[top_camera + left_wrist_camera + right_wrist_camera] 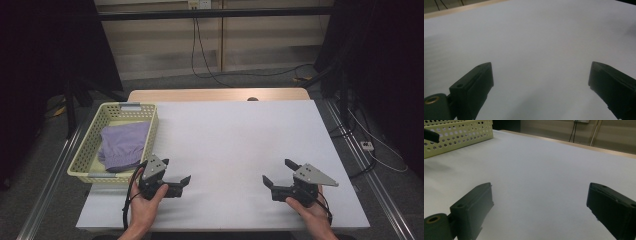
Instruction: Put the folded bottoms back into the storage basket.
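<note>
Purple cloth [123, 145] lies bunched in a pale yellow basket [93, 144] at the left middle of the high view, on a white worktop [235, 145]. Just below and right of it, the left gripper [175, 172] hovers with its fingers apart and empty; the right gripper [281, 173] sits far over at the lower right, fingers also spread and empty. So the left hand is the nearer one, and the cloth lies up and to the left of its fingers, its long axis running up the frame along the basket.

Left gripper view: both fingers [472, 87] stand wide over bare worktop.

Right gripper view: fingers [471, 206] are wide too — the basket wall [459, 135] sits in the upper left corner, well apart.
</note>
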A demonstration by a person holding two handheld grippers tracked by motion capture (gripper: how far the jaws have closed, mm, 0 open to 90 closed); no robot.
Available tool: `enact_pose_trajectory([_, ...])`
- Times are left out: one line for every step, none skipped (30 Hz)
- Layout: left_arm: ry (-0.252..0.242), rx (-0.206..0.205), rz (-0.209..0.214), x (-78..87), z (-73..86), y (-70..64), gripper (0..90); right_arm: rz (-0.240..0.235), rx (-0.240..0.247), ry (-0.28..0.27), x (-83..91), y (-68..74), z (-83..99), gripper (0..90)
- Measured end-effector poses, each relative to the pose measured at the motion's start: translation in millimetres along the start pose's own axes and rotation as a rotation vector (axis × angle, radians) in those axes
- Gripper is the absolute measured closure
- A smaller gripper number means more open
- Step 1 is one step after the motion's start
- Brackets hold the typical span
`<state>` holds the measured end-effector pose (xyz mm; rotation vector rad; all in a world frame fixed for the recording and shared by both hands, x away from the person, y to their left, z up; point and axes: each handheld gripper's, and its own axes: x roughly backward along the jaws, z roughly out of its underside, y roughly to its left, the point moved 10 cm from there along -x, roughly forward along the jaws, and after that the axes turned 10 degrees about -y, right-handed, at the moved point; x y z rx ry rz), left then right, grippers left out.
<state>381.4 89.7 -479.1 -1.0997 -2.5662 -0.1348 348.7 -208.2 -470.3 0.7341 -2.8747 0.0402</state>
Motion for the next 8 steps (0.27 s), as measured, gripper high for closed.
enact_pose_trajectory([0.000,-0.010,0.009,-0.2,0.0,-1.3,6.0,-0.004,0.001,-0.002,0.1,0.5,-0.2,6.4])
enact_pose_trajectory([-0.005,-0.016,0.018,-0.6,-0.8,-2.6,6.0,-0.005,0.001,-0.002,0.3,0.6,-0.2,6.4])
enact_pose_trajectory([-0.005,-0.024,0.020,-0.9,-1.2,-2.7,6.0,-0.006,-0.001,-0.001,0.4,0.7,0.1,6.4])
enact_pose_trajectory([-0.011,-0.022,0.023,-1.7,-1.6,-3.5,5.9,-0.007,-0.003,0.000,0.4,0.5,0.5,6.3])
enact_pose_trajectory([-0.010,-0.027,0.025,-2.3,-1.3,-3.4,5.9,-0.008,-0.004,0.000,0.2,0.3,0.8,6.3])
enact_pose_trajectory([-0.008,-0.032,0.027,-2.7,-0.9,-3.5,5.9,-0.007,-0.005,0.003,0.0,-0.3,1.3,6.4])
enact_pose_trajectory([-0.008,-0.032,0.028,-3.0,-0.8,-3.6,5.8,-0.007,-0.007,0.004,-0.5,-0.6,1.4,6.4])
enact_pose_trajectory([-0.004,-0.034,0.025,-3.1,-0.7,-3.0,5.7,-0.006,-0.007,0.003,-0.9,-0.9,1.4,6.4])
